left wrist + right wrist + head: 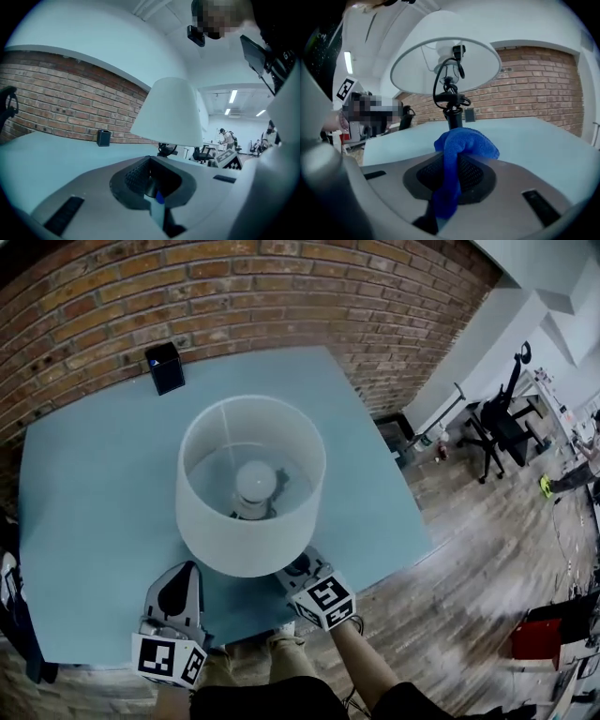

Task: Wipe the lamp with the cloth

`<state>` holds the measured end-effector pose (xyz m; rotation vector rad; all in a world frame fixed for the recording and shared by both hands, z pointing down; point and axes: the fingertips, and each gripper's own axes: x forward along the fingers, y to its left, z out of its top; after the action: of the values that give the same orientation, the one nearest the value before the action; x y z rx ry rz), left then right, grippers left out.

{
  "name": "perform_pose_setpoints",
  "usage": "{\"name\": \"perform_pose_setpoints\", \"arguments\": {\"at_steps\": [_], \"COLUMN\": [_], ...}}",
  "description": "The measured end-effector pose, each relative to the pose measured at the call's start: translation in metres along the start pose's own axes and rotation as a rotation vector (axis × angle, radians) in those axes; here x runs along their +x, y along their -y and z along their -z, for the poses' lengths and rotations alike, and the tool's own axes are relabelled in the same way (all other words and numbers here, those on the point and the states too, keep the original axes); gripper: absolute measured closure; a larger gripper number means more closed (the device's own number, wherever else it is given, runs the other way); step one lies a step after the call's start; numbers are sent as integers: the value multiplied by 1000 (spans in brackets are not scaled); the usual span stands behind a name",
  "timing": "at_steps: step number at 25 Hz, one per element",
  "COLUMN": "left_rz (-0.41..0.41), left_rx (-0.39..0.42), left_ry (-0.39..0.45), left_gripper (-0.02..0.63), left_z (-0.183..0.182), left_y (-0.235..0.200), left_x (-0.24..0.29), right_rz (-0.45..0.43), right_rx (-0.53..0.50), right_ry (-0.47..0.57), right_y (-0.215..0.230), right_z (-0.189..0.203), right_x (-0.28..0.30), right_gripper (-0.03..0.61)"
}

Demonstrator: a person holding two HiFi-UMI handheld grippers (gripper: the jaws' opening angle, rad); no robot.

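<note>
Teal surface (94, 521) is carrying the lamp (248, 545) centrally, the right tool (454, 176) is clamping the blue cloth (464, 143) near the lamp's stem, and the left tool (152, 187), jaws together and empty, is idling beside the lamp, so wiping is seemingly all remaining.

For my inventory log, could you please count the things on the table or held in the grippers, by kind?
lamp: 1
blue cloth, clamped in the right gripper: 1
small black box: 1
Total: 3
</note>
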<state>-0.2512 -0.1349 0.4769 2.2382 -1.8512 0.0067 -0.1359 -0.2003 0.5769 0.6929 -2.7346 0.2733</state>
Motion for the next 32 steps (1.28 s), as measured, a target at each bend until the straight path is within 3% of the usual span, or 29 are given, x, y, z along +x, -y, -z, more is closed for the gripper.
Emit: {"name": "perform_pose_setpoints", "arguments": {"at_steps": [3, 8, 11, 17, 22, 28, 32], "left_rz": [-74, -195, -248, -337, -389, -390, -354], "left_rx": [-11, -32, -41, -23, -29, -36, -29], "left_ry": [19, 40, 45, 47, 33, 24, 22], "left_gripper": [605, 606, 605, 606, 605, 606, 606], "left_z": [1, 12, 18, 10, 10, 18, 21], "left_y": [14, 18, 23, 13, 0, -4, 9], "left_x": [-6, -11, -13, -27, -37, -31, -18], "right_rz": [-149, -260, -352, -549, -564, -472, -424], "right_rx": [53, 171, 210, 227, 211, 81, 56], "right_ry": [113, 309, 349, 360, 287, 79, -5], "right_y": [8, 59, 76, 60, 50, 52, 62], "right_z": [-17, -61, -75, -88, -76, -40, -26], "right_x": [-26, -46, -34, 10, 37, 61, 65], "right_gripper": [518, 517, 518, 517, 518, 518, 518]}}
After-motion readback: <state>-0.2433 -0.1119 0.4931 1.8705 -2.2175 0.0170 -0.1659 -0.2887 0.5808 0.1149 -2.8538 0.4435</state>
